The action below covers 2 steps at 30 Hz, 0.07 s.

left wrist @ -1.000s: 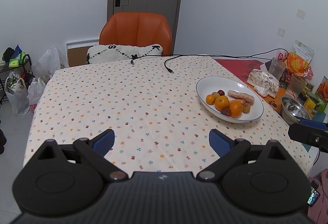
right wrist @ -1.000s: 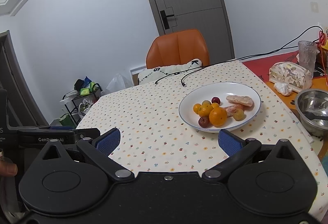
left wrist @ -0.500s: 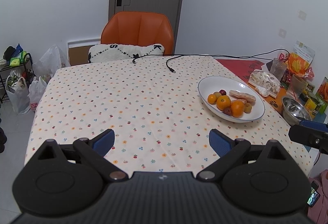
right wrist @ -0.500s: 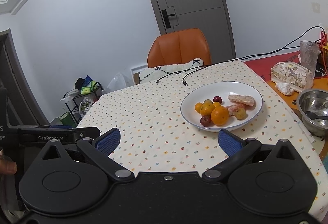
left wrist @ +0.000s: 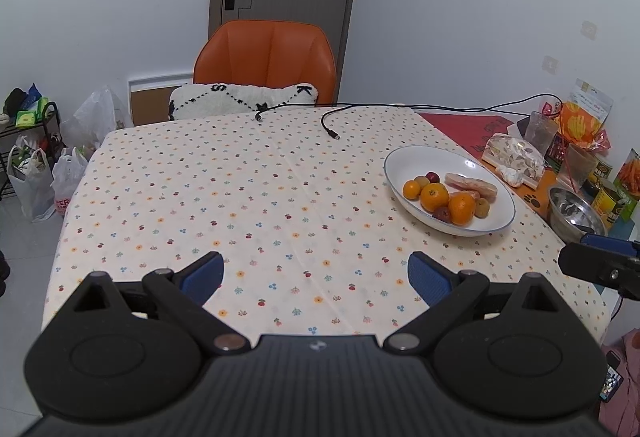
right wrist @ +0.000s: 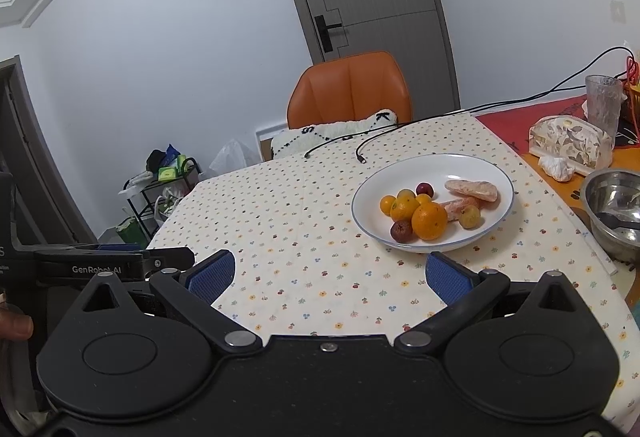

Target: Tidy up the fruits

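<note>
While both tools were held low over the near edge of the surface (left wrist: 256, 197), the fingers (left wrist: 200, 277) of the left gripper (left wrist: 316, 275) were spread wide with nothing between them, and those of the right gripper (right wrist: 326, 277) were spread equally wide and empty. Beyond the right gripper, a white plate (right wrist: 400, 173) was seen resting on the flowered cloth, and the fruits (right wrist: 428, 219) were gathered in it: oranges, smaller yellow and dark red ones, and pale pink pieces. A steel bowl (right wrist: 600, 189) was placed to the right of the plate. Farther back, black cables (left wrist: 332, 125) were laid across the cloth, and an orange chair (left wrist: 266, 61) was set behind the far edge
</note>
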{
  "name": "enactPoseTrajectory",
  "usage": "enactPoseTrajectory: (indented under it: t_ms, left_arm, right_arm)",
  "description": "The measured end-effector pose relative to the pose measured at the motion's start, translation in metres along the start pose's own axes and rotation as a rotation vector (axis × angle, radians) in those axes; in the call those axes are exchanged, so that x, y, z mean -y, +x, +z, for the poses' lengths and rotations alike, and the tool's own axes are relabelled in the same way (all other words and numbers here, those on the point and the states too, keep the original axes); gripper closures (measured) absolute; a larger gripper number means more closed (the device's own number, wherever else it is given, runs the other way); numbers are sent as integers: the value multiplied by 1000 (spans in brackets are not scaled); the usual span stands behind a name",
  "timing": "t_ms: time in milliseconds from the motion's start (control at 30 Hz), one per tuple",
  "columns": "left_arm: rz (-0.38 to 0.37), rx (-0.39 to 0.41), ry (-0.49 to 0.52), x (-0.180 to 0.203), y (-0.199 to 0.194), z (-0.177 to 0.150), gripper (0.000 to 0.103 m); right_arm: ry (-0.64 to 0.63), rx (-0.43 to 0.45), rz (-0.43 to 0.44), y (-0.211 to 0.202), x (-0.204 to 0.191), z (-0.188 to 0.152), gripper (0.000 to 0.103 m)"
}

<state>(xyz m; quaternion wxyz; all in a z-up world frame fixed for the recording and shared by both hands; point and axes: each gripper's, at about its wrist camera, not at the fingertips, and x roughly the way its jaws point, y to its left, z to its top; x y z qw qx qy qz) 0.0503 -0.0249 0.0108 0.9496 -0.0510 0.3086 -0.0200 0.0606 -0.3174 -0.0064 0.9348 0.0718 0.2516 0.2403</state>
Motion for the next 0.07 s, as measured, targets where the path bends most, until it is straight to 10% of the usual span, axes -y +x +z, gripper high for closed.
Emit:
enactPoseTrajectory:
  t_ms: [67]
  left_arm:
    - [-1, -4, 1, 0, 2, -1, 5]
  right_arm:
    - [3, -4, -2, 1, 1, -1, 0]
